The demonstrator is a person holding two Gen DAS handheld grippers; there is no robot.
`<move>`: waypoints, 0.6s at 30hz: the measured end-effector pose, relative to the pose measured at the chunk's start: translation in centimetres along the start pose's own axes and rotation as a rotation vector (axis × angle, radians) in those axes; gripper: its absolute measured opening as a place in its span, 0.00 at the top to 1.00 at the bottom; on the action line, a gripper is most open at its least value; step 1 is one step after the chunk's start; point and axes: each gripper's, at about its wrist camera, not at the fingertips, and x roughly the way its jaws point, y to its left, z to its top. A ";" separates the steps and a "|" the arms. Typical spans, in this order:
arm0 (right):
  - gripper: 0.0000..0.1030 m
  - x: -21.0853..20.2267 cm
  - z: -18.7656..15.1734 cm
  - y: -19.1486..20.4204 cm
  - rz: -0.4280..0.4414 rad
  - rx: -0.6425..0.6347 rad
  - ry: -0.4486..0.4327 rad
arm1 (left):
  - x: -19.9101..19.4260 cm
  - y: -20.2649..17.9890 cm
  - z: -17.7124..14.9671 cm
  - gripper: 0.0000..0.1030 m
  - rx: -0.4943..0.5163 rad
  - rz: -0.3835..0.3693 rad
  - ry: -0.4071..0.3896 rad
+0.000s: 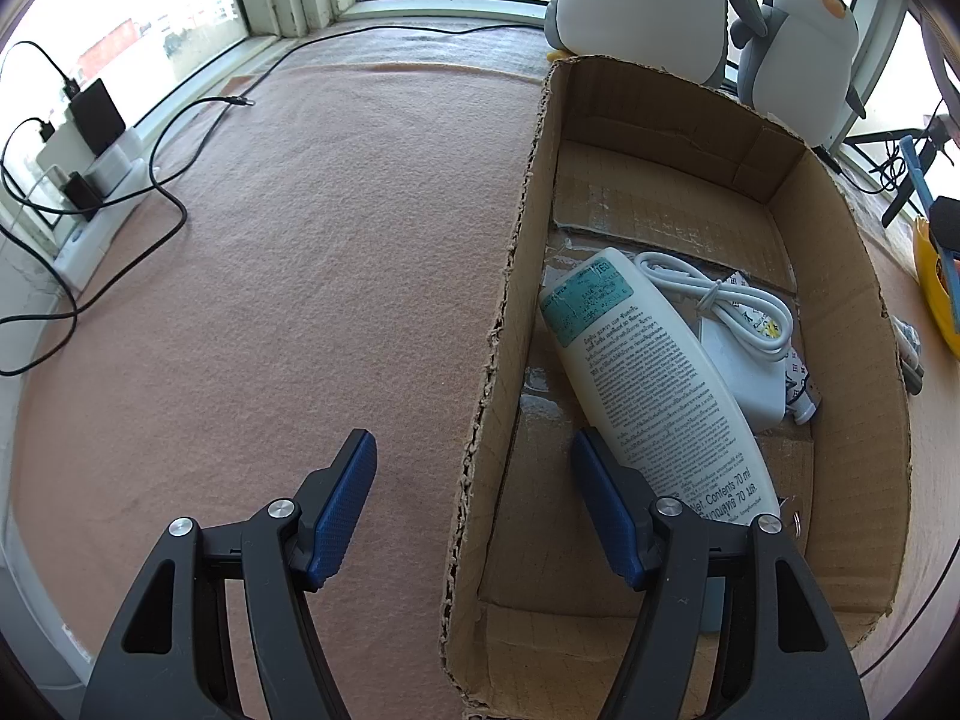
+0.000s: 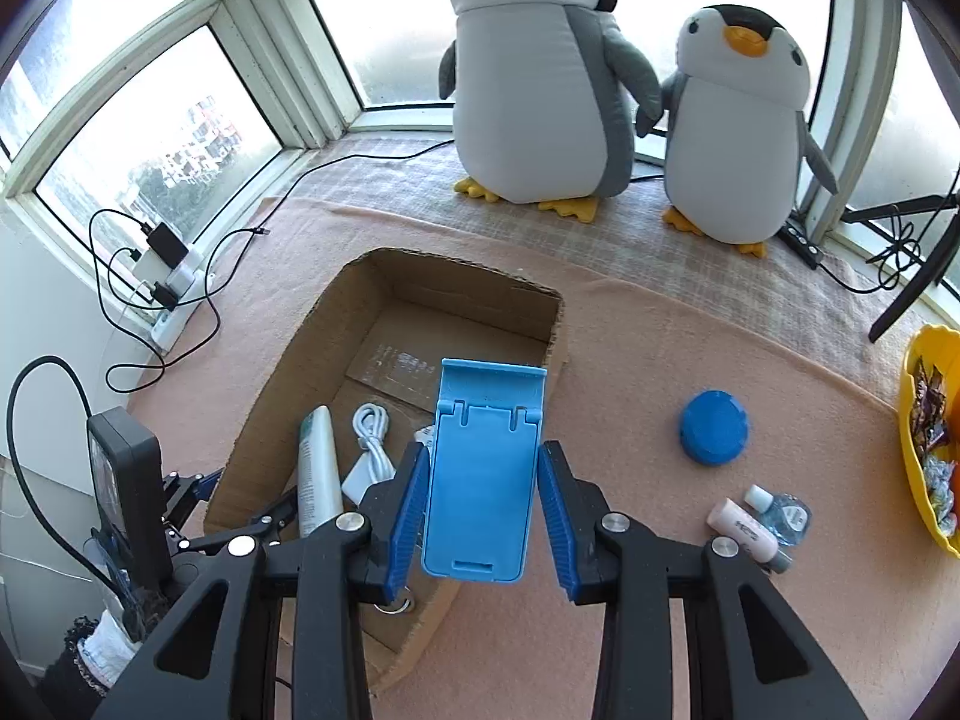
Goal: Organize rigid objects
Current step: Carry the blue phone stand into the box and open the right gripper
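An open cardboard box (image 1: 510, 324) (image 2: 282, 372) lies on the pink cloth. Inside lie a white lotion tube (image 1: 654, 384) (image 2: 315, 468) and a white charger with coiled cable (image 1: 738, 324) (image 2: 372, 438). My left gripper (image 1: 474, 510) is open and empty, straddling the box's left wall. My right gripper (image 2: 483, 504) is shut on a blue phone stand (image 2: 480, 468), held above the box's right wall. A blue round lid (image 2: 714, 427) and small bottles (image 2: 759, 525) lie on the cloth to the right.
Two penguin plushes (image 2: 540, 78) (image 2: 738, 126) stand by the window behind the box. A yellow bowl of wrapped sweets (image 2: 930, 438) sits at the right edge. A power strip with chargers and black cables (image 1: 90, 162) (image 2: 168, 276) is at the left.
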 end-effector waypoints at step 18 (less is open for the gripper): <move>0.67 5.4 0.4 4.7 -0.022 -0.080 0.049 | 0.0 0.1 -0.1 0.33 0.000 -0.002 -0.002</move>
